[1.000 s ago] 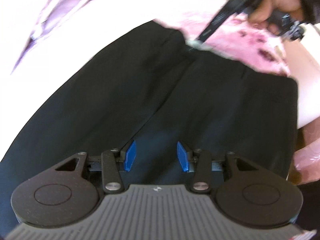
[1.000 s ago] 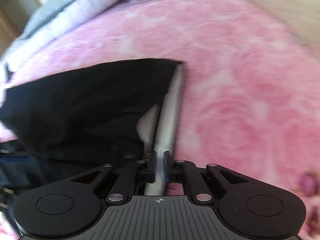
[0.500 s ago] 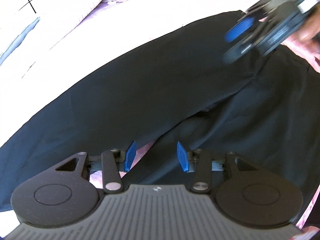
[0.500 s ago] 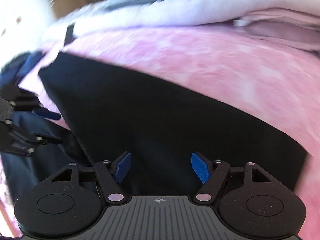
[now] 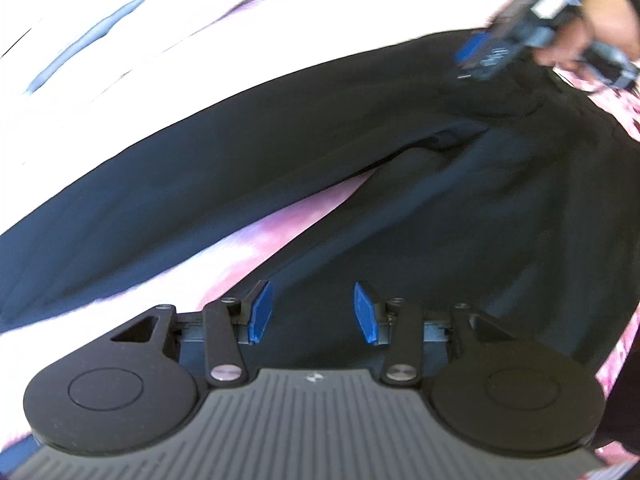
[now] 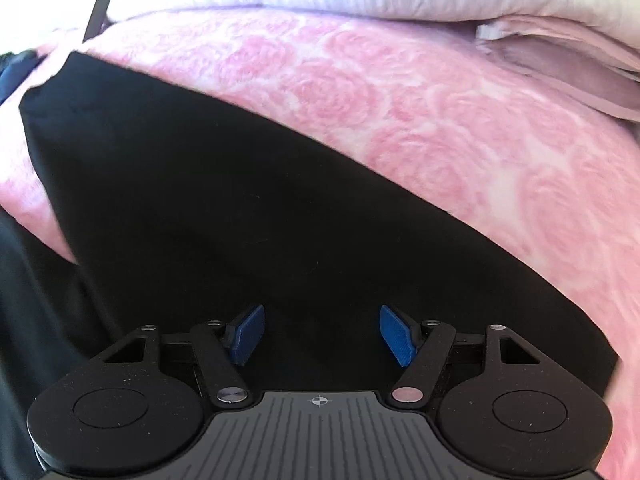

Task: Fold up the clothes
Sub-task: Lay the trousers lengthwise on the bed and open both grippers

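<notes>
Black trousers lie spread on a pink rose-patterned blanket. Their two legs part in a V, with blanket showing between them. My left gripper is open and empty, low over the nearer leg. My right gripper is open and empty, just above a flat black trouser leg. The right gripper, held by a hand, also shows in the left wrist view at the top right, over the waist end.
A folded pale quilt and pink bedding are piled along the blanket's far side. A small black strap lies at the far left. The left side of the left wrist view is washed out white.
My right gripper let go of the trouser fabric, opened and swung over the flat leg. The two legs have spread apart. My left gripper stayed open.
</notes>
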{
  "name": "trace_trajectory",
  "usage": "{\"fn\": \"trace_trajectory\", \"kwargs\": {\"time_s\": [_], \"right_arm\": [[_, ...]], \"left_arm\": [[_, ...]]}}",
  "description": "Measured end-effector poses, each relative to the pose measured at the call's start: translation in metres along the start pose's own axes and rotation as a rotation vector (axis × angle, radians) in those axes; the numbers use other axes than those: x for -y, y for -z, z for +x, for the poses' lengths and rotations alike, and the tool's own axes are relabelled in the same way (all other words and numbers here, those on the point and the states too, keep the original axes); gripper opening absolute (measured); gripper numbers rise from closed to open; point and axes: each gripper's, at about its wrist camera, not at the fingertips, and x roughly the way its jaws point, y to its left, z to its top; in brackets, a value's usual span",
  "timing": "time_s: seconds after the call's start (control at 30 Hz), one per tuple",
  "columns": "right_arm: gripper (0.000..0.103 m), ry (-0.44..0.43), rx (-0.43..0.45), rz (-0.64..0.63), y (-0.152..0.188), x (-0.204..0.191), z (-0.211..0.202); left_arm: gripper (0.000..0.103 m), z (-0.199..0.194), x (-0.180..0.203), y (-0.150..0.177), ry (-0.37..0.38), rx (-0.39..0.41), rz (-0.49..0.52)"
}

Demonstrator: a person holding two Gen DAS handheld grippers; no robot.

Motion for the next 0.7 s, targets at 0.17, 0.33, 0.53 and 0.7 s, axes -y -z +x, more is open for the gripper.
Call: {"fn": "trace_trajectory", "kwargs": {"time_s": [0.17,0.33,0.53,0.7], "right_arm": [[0.072,0.06,-0.024,0.162,0.027,-0.02,-0.072],[0.076,0.157,0.001,0.284,0.061,-0.068,-0.163],[0.091,0.216,0.02,0.407,0.092,-0.131,-0.239],[0.091,0.158,0.034,0.363,0.088,-0.166,-0.264]], "left_arm": [[0.048,-0.05,-0.03,0.018,-0.049,-0.006,-0.093],[0.068,-0.107,-0.062,0.042,-0.057,-0.014,-0.169],[0.087,-0.178,-0.097,0.082,-0.12,-0.026,-0.214],[0.1,-0.233,-0.114,0.123,-0.223,-0.055,-0.361]]}}
